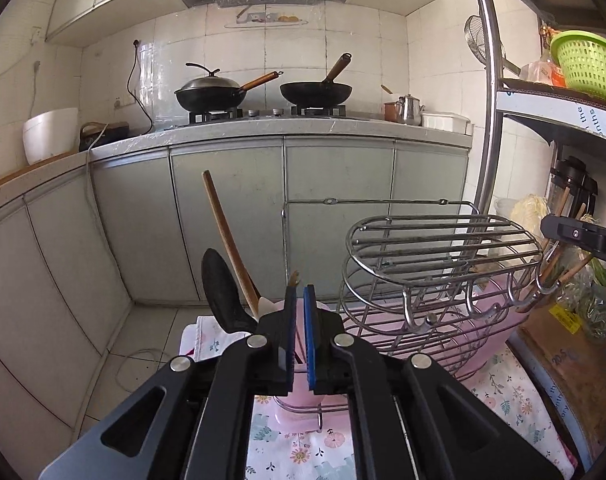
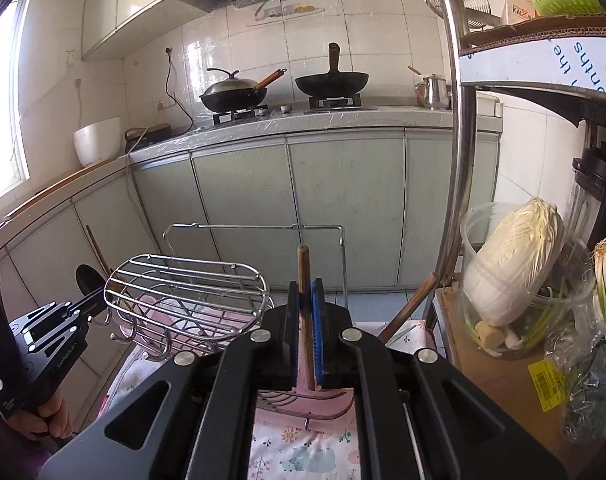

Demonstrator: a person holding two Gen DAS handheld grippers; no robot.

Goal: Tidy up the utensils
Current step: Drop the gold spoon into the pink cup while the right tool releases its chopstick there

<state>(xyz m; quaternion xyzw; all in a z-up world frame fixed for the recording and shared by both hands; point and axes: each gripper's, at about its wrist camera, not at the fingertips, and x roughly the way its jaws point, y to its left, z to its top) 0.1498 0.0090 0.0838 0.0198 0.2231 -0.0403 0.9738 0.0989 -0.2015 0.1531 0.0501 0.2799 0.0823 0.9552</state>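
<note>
Right gripper clamped on a round wooden handle, upright, right of the chrome wire rack. Left gripper nearly closed, perhaps pinching a thin stick. Matte black spoon and flat wooden spatula leaning just left.

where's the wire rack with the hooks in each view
Left wrist: wire rack sits right of centre, just right of the left claw.
Right wrist: wire rack sits lower left, left of the right claw.
Shared landmark: the lidded wok on the stove.

Shiny metal wire rack, matt wooden handle (worn), floral cloth
</note>
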